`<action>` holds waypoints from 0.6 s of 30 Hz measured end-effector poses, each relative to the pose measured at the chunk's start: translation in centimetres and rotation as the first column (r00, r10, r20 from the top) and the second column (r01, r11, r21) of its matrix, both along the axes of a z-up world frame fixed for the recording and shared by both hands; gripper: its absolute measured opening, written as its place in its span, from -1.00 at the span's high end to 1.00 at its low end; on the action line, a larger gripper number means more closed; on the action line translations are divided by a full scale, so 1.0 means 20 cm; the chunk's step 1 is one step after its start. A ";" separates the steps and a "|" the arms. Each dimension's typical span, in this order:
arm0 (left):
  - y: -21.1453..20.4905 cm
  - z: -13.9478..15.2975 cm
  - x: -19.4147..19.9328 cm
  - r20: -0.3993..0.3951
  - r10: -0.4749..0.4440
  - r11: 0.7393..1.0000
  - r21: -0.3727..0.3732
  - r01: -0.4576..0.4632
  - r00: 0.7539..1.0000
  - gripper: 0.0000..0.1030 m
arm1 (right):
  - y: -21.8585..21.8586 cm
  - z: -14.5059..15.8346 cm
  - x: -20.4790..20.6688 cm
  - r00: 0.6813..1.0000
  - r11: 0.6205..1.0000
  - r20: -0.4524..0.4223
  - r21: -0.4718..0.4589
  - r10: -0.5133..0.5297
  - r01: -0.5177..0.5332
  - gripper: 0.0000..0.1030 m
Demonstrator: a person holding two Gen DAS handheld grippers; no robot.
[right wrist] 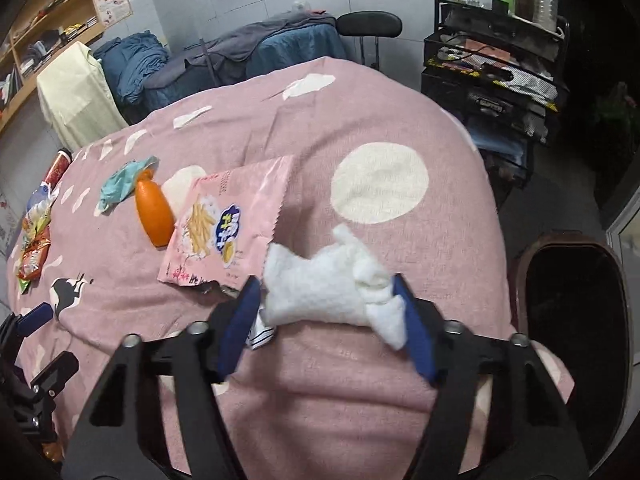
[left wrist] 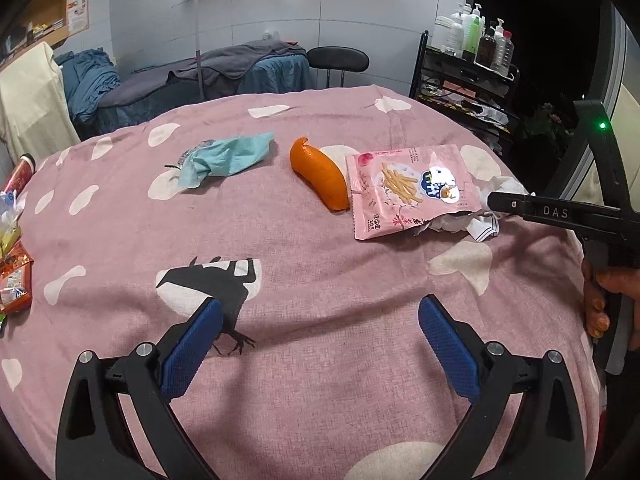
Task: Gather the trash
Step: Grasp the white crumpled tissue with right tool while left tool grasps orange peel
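The right gripper (right wrist: 326,300) has its jaws set on either side of a crumpled white tissue (right wrist: 320,284), blue pads touching both ends of the wad; whether they are fully clenched on it I cannot tell, though it looks bracketed and lightly pinched. The tissue lies on the pink cloth-covered surface (right wrist: 380,120), just beside the lower corner of the pink snack packet (right wrist: 228,224). It should be very light, soft and compressible, so a grip across the thick middle of the wad is safest; loose corners may tear or slip free. The dark bin (right wrist: 572,312) stands near, off the surface's right edge. The left gripper (left wrist: 320,332) hovers with jaws released and nothing between them. An orange peel (left wrist: 320,174) and a teal wipe (left wrist: 224,158) lie farther away.
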State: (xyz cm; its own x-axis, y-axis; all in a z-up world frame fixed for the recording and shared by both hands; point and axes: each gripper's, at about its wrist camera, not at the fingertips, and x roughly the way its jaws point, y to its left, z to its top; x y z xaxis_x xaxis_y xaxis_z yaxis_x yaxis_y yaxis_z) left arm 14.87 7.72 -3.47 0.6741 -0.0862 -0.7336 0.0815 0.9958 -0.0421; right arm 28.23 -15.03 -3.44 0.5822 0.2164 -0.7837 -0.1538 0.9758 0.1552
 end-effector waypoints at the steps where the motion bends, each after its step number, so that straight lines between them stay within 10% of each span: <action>1: -0.01 0.00 0.01 -0.002 -0.004 1.000 0.002 0.004 1.000 -0.89 | -0.01 0.00 0.00 1.000 1.000 0.002 0.010 0.002 -0.002 0.18; 18: -0.02 0.01 0.48 -0.086 0.070 0.997 -0.032 -0.073 0.994 -0.50 | -0.21 0.20 -0.29 0.981 0.996 0.173 0.044 -0.090 0.083 0.34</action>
